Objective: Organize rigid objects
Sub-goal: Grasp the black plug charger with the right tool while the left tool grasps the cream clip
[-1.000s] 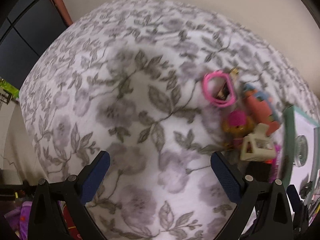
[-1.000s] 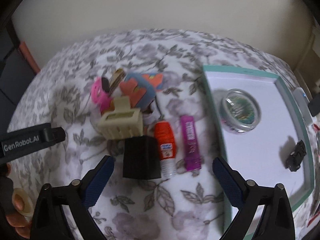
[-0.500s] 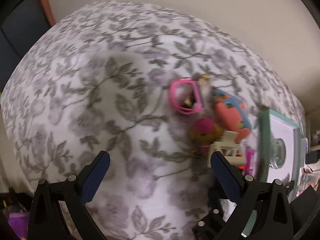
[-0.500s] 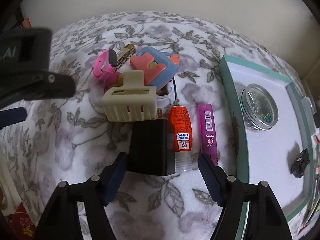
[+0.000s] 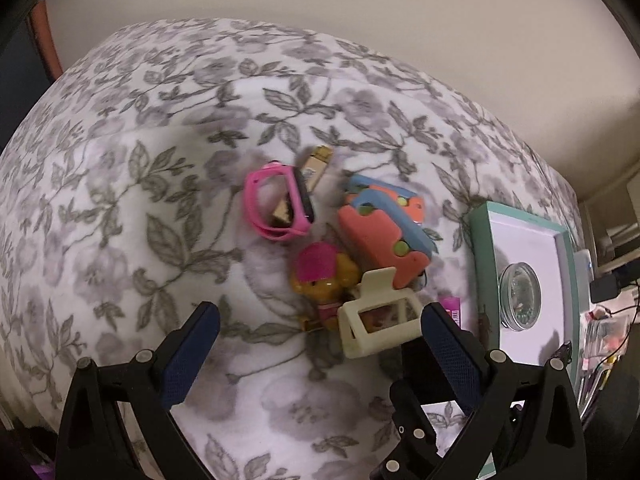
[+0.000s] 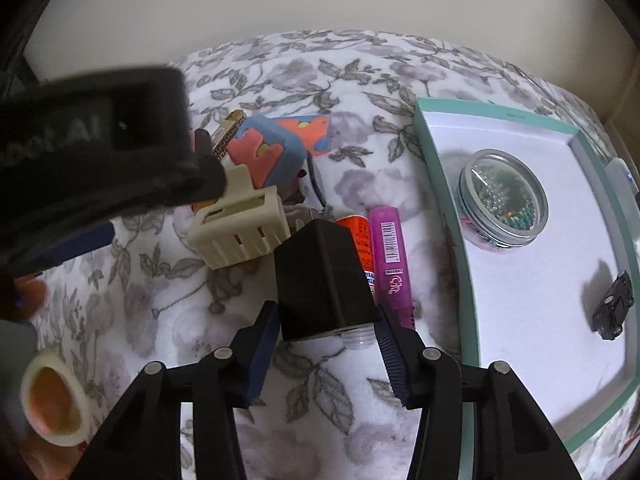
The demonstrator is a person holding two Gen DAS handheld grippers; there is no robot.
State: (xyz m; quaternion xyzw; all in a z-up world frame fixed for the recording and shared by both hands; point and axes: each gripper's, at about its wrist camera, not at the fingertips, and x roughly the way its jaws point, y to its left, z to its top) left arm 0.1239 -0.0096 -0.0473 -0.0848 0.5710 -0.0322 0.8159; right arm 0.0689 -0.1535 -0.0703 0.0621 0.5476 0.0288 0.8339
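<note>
Floral tablecloth (image 5: 168, 168) meets a plain beige wall (image 5: 400, 20).

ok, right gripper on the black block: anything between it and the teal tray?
Yes. The orange tube and purple tube lie on the cloth between the black block and the teal tray. The right gripper fingers already flank the block.
</note>
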